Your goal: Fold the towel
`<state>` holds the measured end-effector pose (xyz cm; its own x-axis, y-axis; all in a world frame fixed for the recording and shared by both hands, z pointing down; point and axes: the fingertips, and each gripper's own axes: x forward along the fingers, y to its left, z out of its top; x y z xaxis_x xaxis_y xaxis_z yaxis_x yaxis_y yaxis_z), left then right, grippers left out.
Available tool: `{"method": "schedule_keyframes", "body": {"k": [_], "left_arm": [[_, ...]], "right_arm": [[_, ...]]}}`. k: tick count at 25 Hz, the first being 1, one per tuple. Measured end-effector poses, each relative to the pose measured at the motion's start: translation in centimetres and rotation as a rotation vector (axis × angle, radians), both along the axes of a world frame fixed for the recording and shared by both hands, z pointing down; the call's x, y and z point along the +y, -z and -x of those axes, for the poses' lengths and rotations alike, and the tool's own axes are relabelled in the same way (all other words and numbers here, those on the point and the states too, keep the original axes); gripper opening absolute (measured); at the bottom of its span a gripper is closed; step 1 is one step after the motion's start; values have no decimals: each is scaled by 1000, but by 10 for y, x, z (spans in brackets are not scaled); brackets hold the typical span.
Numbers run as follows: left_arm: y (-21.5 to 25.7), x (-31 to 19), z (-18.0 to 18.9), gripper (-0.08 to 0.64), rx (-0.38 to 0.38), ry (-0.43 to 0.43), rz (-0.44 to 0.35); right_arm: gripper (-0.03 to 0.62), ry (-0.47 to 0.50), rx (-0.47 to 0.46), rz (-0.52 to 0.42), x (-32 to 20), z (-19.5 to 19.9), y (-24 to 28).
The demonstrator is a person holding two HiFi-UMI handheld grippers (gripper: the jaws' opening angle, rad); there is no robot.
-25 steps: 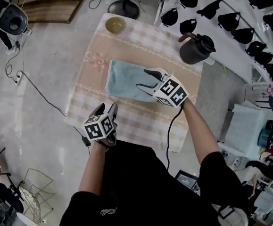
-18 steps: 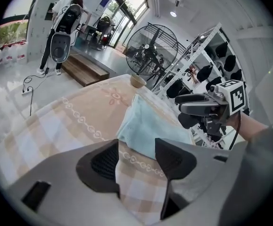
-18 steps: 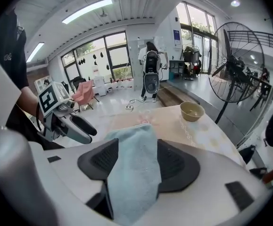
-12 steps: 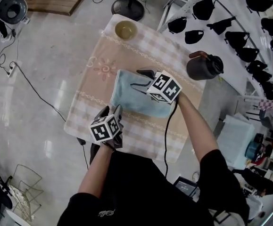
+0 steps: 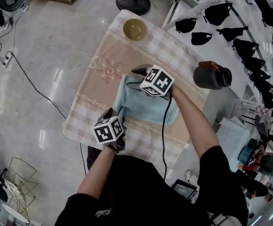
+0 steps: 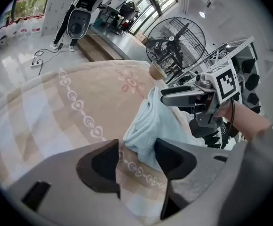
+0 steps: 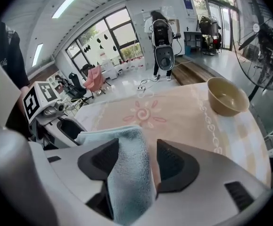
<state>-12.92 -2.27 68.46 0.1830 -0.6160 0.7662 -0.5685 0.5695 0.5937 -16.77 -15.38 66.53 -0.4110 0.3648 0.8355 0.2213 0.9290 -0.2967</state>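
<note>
- Head view: the light blue towel (image 5: 148, 109) lies flat near the middle of the tabletop (image 5: 96, 95), which is covered by a beige and white checked cloth with a scalloped border and a flower motif.
- The towel's long axis runs from the person's left to right, slightly slanted. Both tools sit at its left short edge: the left tool (image 5: 113, 113) at the near corner, the right tool (image 5: 137, 76) at the far corner.
- A shallow olive bowl (image 5: 134, 29) stands at the far end of the tabletop, and a dark kettle (image 5: 211, 75) off to the right. Both are well apart from the towel.
- Left gripper view: the left tool's jaws stand wide apart and clamp nothing. The towel's near corner (image 6: 145, 131) lies just ahead of the gap, soft, napped and slightly bunched, with patterned cloth showing between the pads.
- Right gripper view: the right tool (image 7: 137, 166) has its jaws parted and straddles the towel's edge (image 7: 127, 178). The fluffy terry sits against one pad, while a gap shows at the other, so it is likely not yet pinched.
- Judgement: the next move probably turns on closing both tools on these two corners, then carrying that edge along the long axis to the opposite edge. The left tool looks to need a little more reach first.
</note>
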Motion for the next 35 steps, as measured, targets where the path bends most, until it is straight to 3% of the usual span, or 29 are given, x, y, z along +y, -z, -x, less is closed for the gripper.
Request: {"method": "schedule_keyframes", "body": {"k": [10,19,26,35], "left_arm": [[-6,-1,3,223,-47,-10,50],[-10,2,6,172,-88,-33,79],[-10,1,8,113,-73,-34,60],[-11,1,16,102,-60,-50,36]], "right_arm": [[217,100,137,81,14,4,-29],[181,153,219,59,16,5,-35],[166,167,226,51,18,5,-35],[124,164,230,82,19,6,-36]]}}
